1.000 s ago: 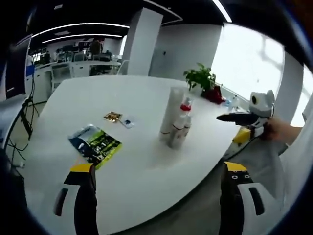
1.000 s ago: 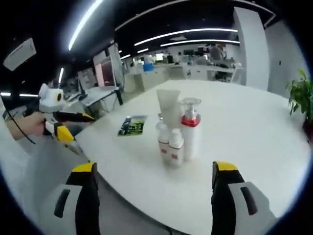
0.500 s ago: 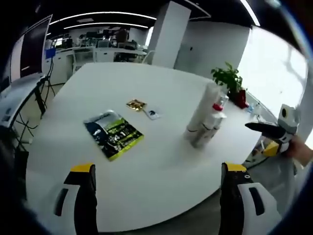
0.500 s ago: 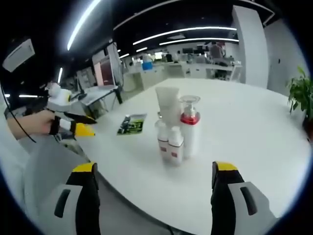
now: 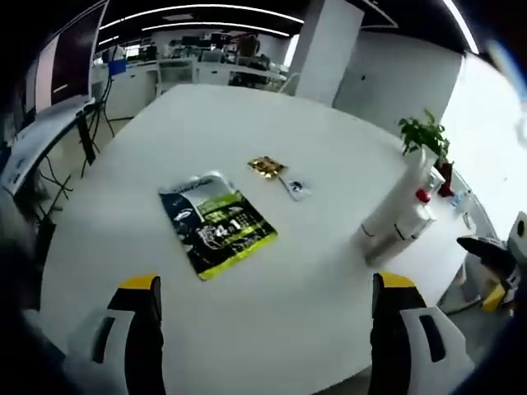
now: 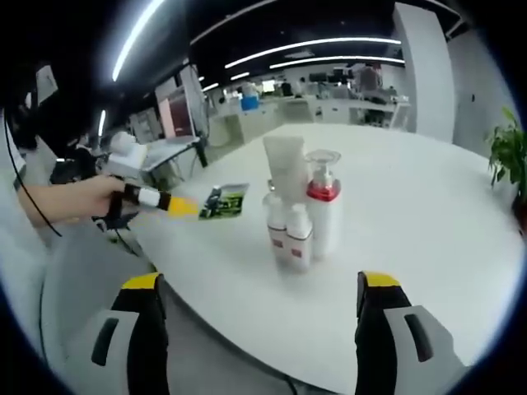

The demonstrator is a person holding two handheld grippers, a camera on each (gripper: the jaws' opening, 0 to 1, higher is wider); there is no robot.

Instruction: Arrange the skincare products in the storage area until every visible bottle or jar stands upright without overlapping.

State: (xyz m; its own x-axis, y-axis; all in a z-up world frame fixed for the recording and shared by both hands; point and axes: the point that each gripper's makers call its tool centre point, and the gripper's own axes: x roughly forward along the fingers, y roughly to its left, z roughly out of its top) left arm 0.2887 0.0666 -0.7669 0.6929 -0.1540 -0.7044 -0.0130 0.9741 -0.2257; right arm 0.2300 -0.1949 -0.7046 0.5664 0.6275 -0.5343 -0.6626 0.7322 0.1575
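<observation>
- Since a second ago our left gripper [image 5: 262, 329] has swung out over the counter [image 5: 165, 140]: the green sachet [image 5: 216, 225] has come from left of centre to the middle of the left gripper view, and the cluster of skincare products [image 5: 399, 222] has slid to the right edge. In the right gripper view the left gripper [image 6: 183, 206] has come in from the left, now level with the sachet [image 6: 224, 202].
- Left jaws stand wide apart at the bottom of the left gripper view, holding nothing; the sachet lies flat just above and between them.
- Right gripper [image 6: 262, 329]: jaws likewise spread and empty, with the cluster centred above them in the right gripper view.
- Outward in that view: a tall white tube [image 6: 286, 171] on its cap, a pump bottle [image 6: 323, 210] with a red collar beside it, and two small bottles [image 6: 290, 234] in front, all upright and packed close; whether they touch we cannot tell.
- Farther out in the left gripper view: a small gold packet [image 5: 266, 167] and a tiny sachet [image 5: 297, 188] above centre; a potted plant [image 5: 426, 136] at upper right.
- We judge the sachet light, limp and slick; flat on the counter, it is best pinched at an edge or corner.
- The bottles look rigid and light but top-heavy and easily toppled; we would take them low on the body, not by the pump head.
</observation>
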